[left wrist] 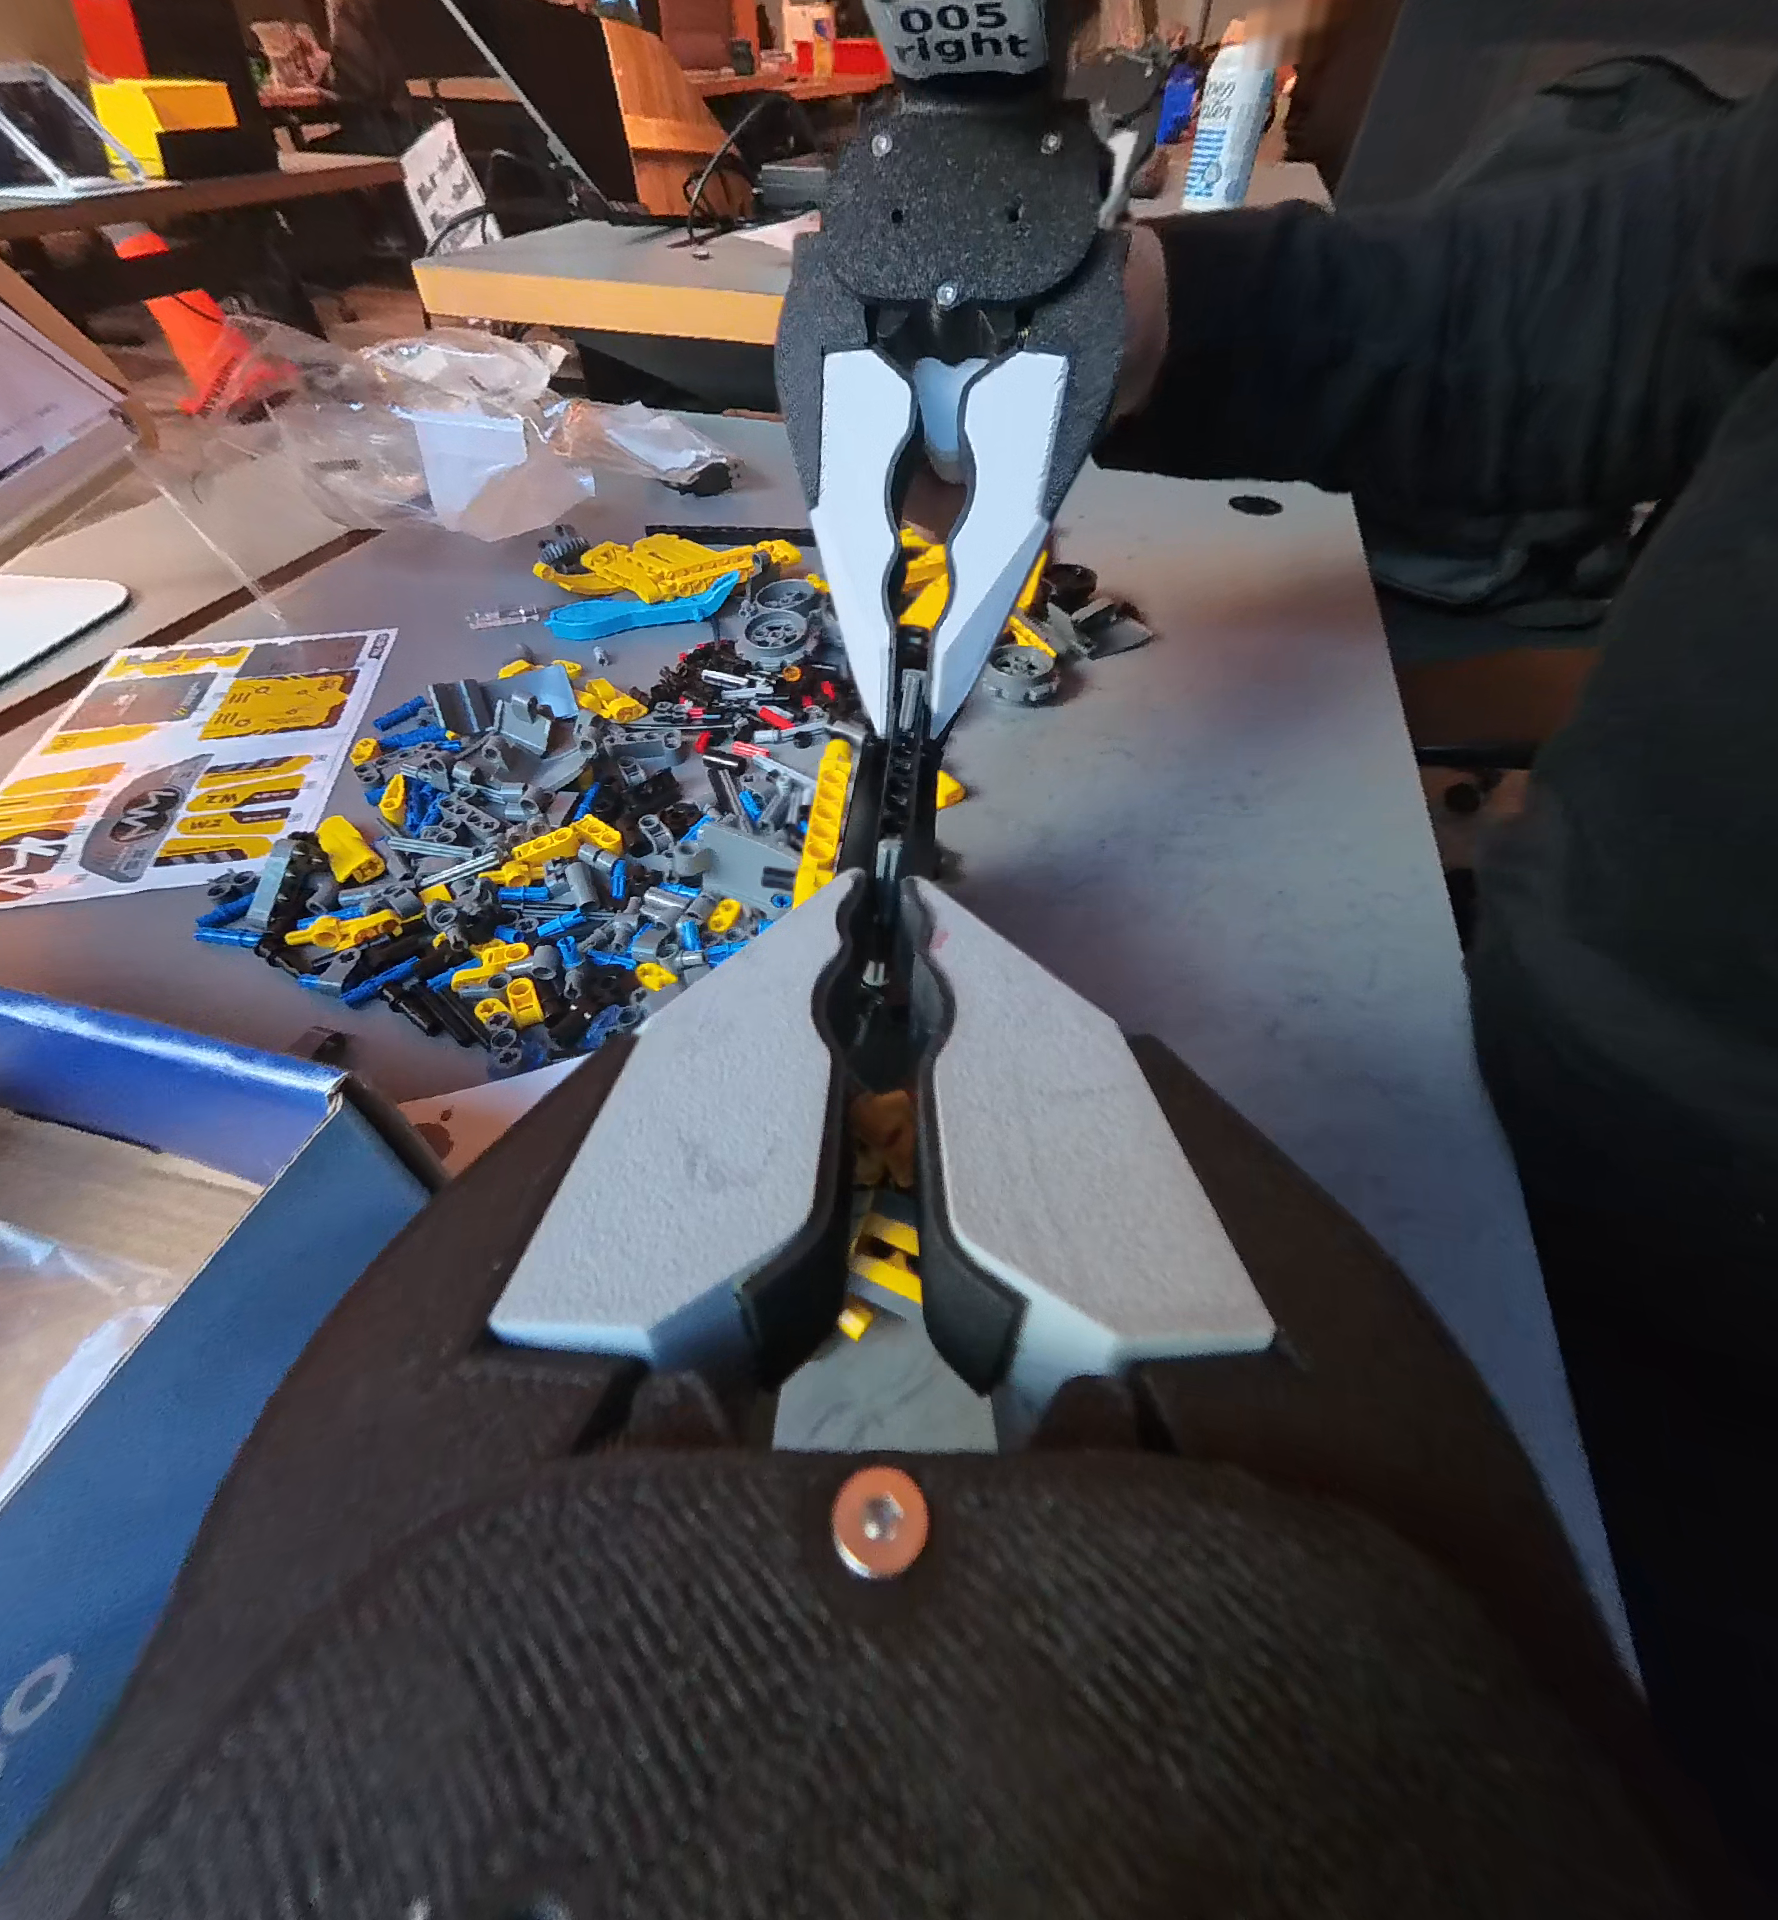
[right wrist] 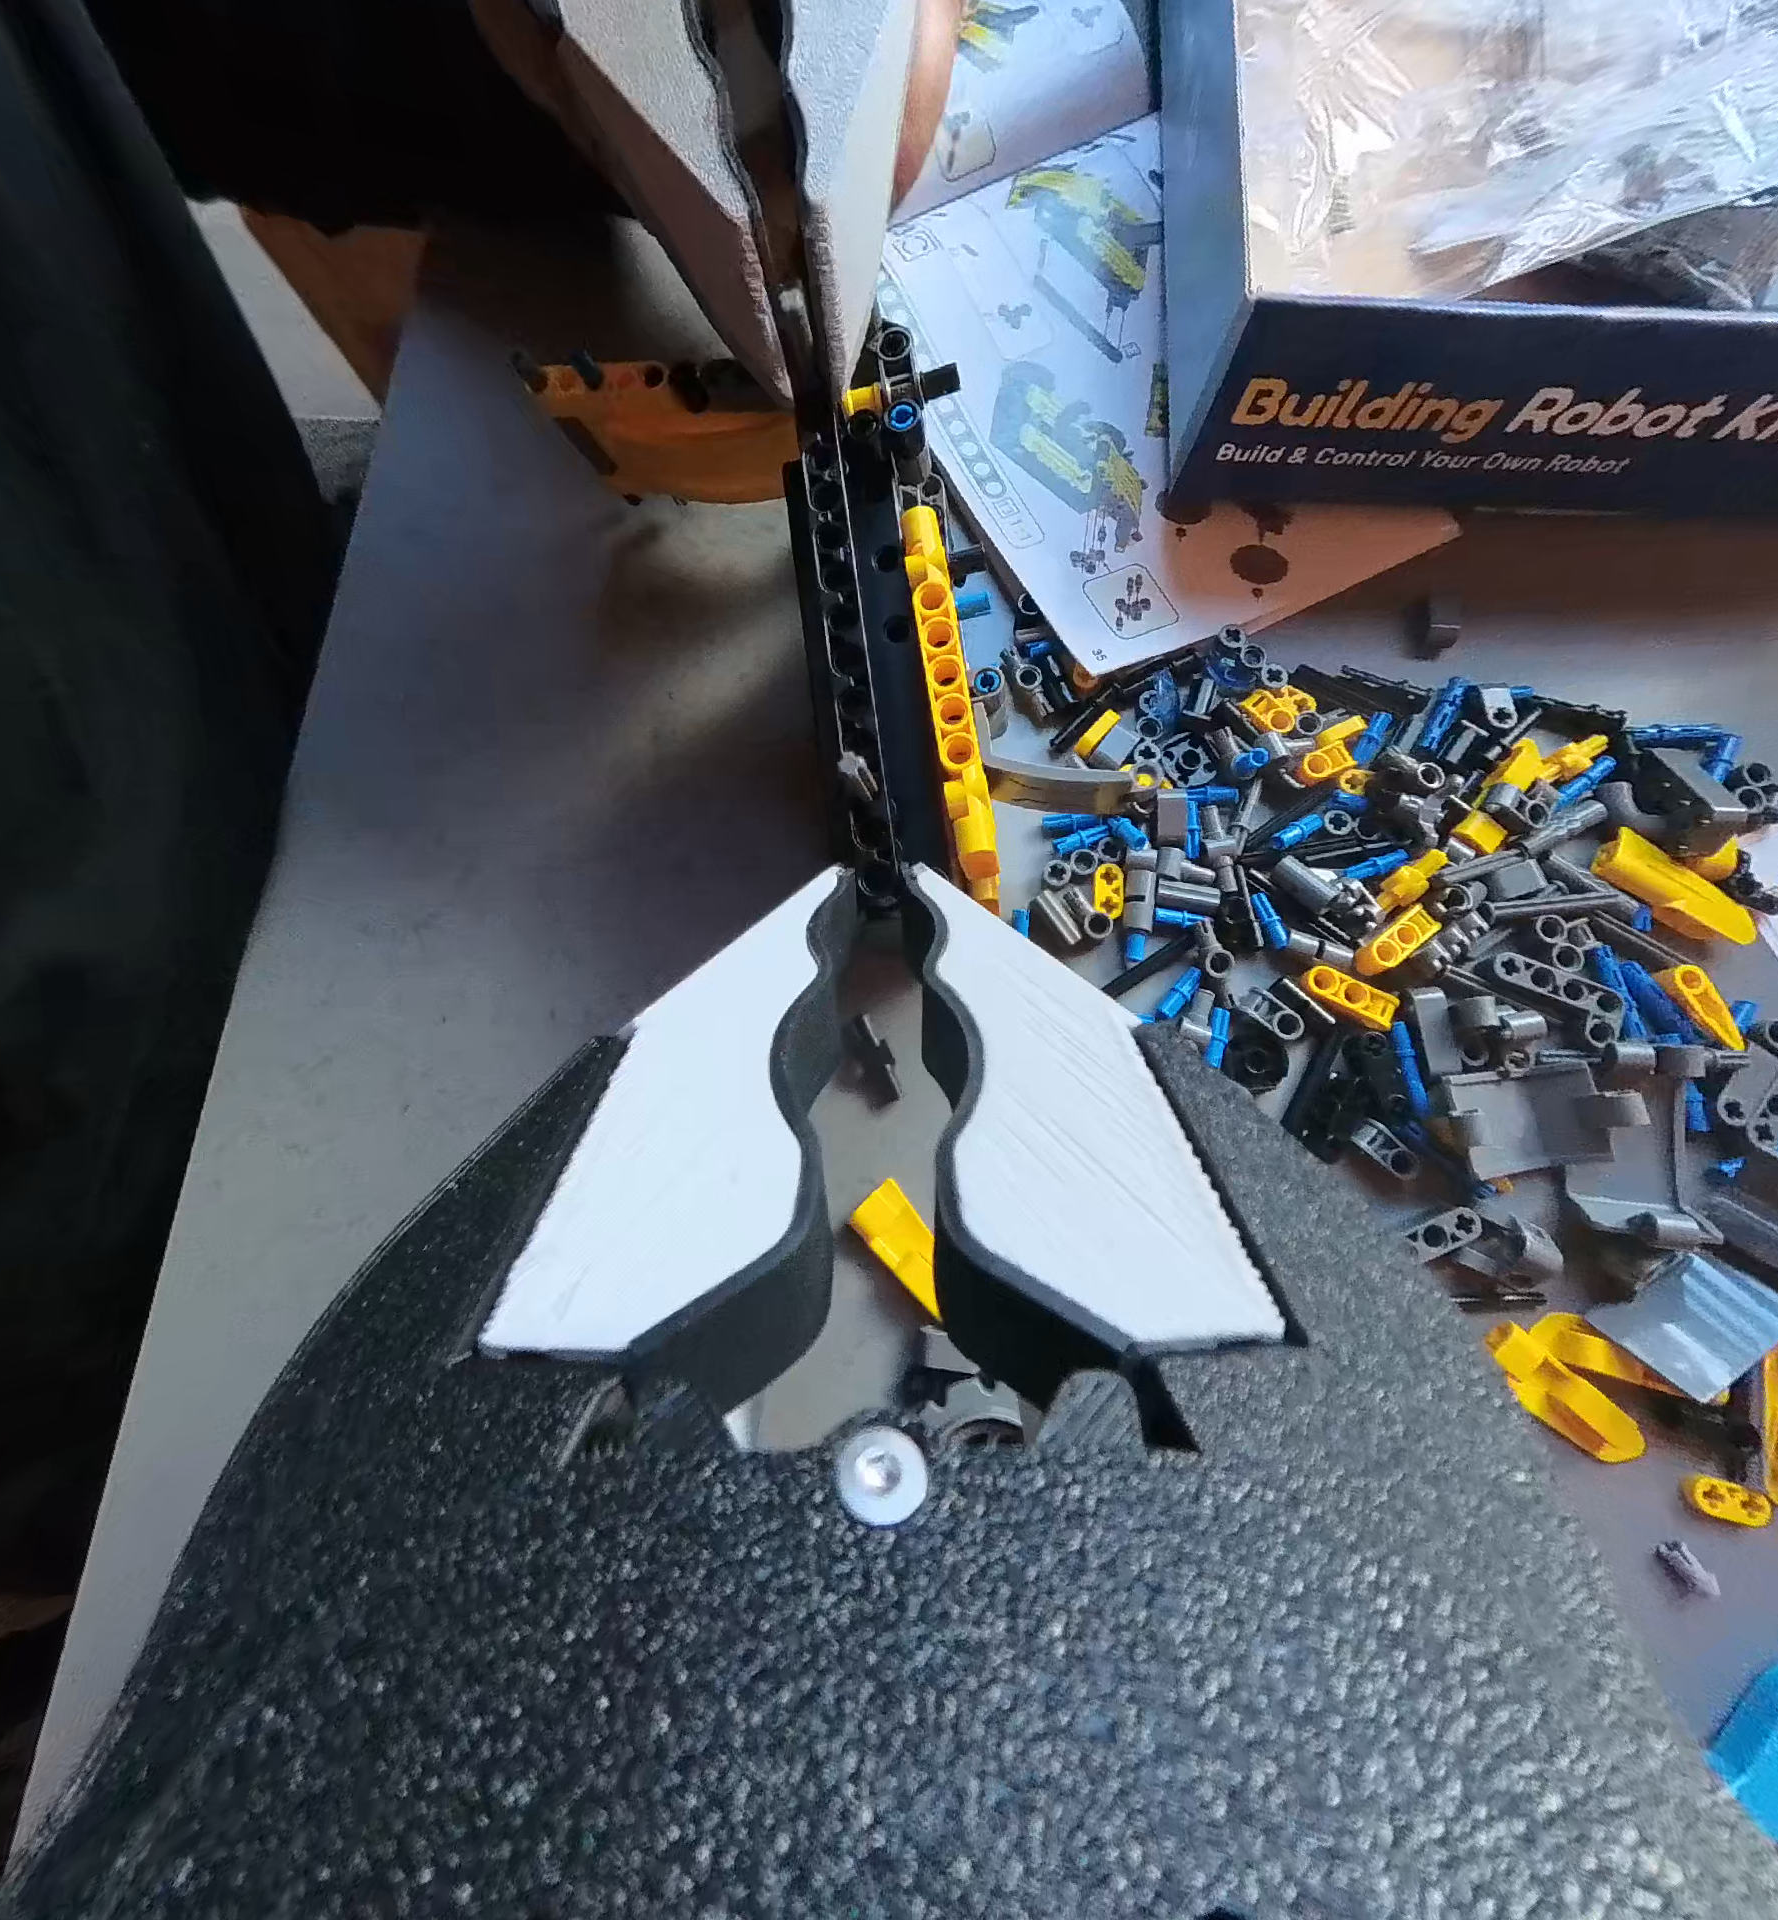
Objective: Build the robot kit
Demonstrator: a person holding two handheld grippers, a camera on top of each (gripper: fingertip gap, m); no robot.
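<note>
The left tool (left wrist: 880, 883) and the right tool (right wrist: 880, 873) each pinch one end of a long black and yellow toy beam (right wrist: 880, 665) above the bench (right wrist: 511, 831), beside loose pieces (right wrist: 1384, 935)

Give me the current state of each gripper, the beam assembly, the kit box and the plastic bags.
left gripper: shut on the black beam assembly's near end.
right gripper: shut on its other end.
black beam assembly: held between both grippers above the table, yellow beam attached.
kit box: open, a bag inside.
plastic bags: crumpled, on the table.
loose parts: scattered in a pile.
</note>
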